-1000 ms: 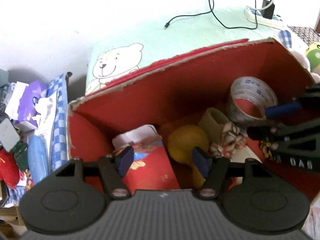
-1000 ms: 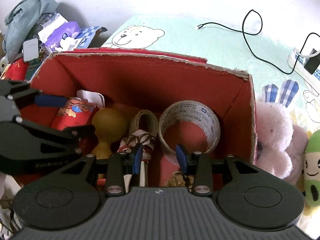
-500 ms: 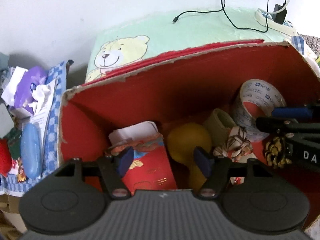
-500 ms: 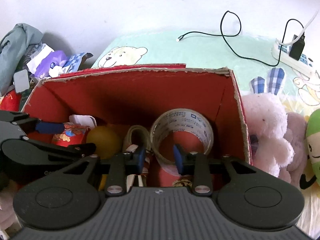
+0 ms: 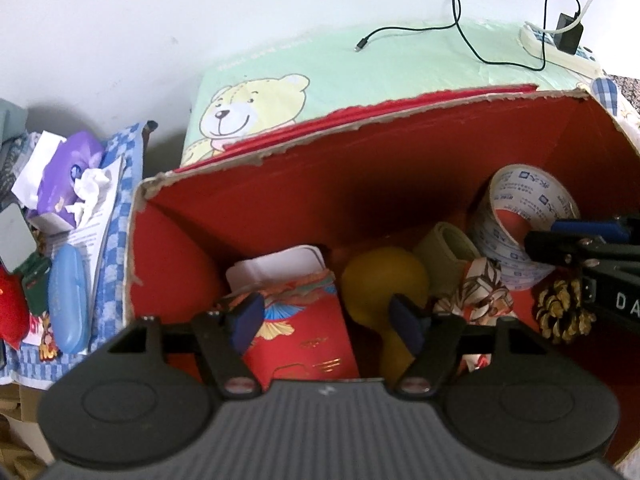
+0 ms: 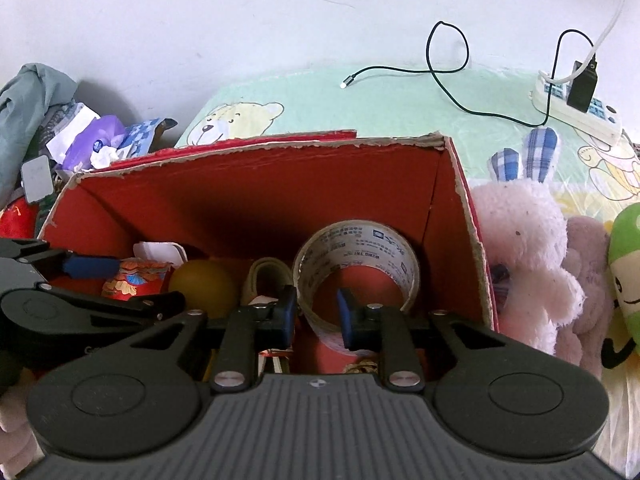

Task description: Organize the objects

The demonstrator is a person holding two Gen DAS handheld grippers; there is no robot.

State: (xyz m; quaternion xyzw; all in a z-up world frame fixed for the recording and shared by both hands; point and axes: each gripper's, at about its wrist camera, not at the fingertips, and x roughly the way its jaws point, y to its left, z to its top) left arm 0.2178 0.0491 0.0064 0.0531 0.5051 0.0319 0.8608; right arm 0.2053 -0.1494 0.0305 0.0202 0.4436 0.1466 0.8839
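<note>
A red cardboard box (image 5: 280, 200) (image 6: 248, 196) stands on a bed and holds a red packet (image 5: 308, 332), a yellow ball-shaped object (image 5: 384, 284) (image 6: 200, 286), a beige roll (image 5: 448, 248), a big tape roll (image 5: 520, 208) (image 6: 356, 252), a patterned cloth (image 5: 484, 292) and a gold pine cone (image 5: 564, 316). My left gripper (image 5: 326, 322) is open and empty above the packet and ball. My right gripper (image 6: 317, 314) is open and empty in front of the tape roll; it also shows in the left wrist view (image 5: 580, 240).
Pink and purple plush toys (image 6: 528, 264) and a green toy (image 6: 626, 272) lie right of the box. A power strip (image 6: 576, 108) and black cable (image 6: 440, 60) lie on the green bear sheet (image 5: 360, 68). Tissues (image 5: 68, 176) and a blue case (image 5: 68, 296) clutter the left.
Both grippers have pulled back and up from the box, so more of the bed and wall shows. Their jaws keep the same opening. The objects in the box have not moved.
</note>
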